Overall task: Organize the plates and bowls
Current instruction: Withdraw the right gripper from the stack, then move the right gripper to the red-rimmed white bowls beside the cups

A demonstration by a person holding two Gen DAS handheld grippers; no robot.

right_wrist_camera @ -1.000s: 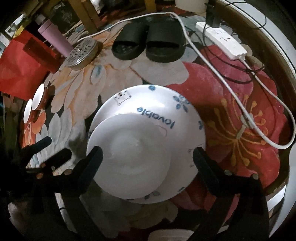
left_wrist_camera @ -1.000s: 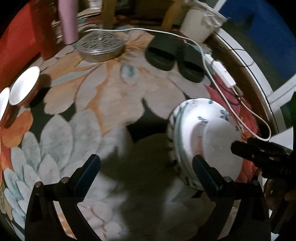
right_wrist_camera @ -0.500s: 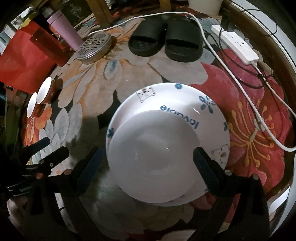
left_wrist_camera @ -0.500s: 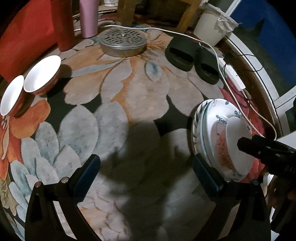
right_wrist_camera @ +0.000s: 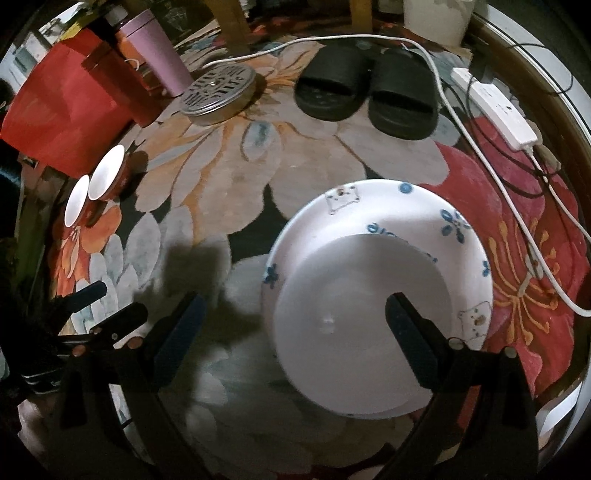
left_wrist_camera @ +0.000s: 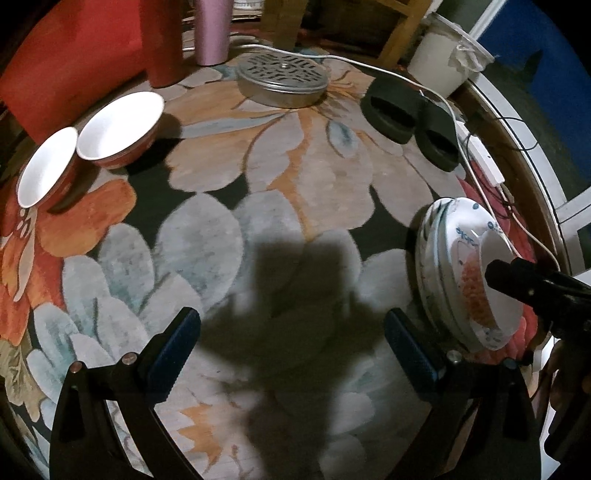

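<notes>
A stack of white plates with blue prints (right_wrist_camera: pixel 373 210) lies on the flowered rug, with a smaller plain white plate (right_wrist_camera: pixel 354 325) on top. The stack also shows in the left wrist view (left_wrist_camera: pixel 450 273) at the right. Two red bowls with white insides (left_wrist_camera: pixel 118 125) (left_wrist_camera: pixel 44 170) stand side by side at the rug's left; the right wrist view shows them too (right_wrist_camera: pixel 107 177). My right gripper (right_wrist_camera: pixel 291 328) is open and empty above the stack's near left edge. My left gripper (left_wrist_camera: pixel 291 347) is open and empty above the rug's middle.
A round metal perforated tin (left_wrist_camera: pixel 282 79) and a pair of black slippers (right_wrist_camera: pixel 365 88) lie at the far side. A pink tumbler (left_wrist_camera: pixel 212 29), a red tumbler (left_wrist_camera: pixel 160 40) and a red bag (right_wrist_camera: pixel 62 114) stand far left. A white power strip (right_wrist_camera: pixel 495 107) and cords run at right.
Both grippers have pulled back and up from the plate stack. The left view has swung left, bringing the two bowls more into sight. The right gripper has shifted left of the stack.
</notes>
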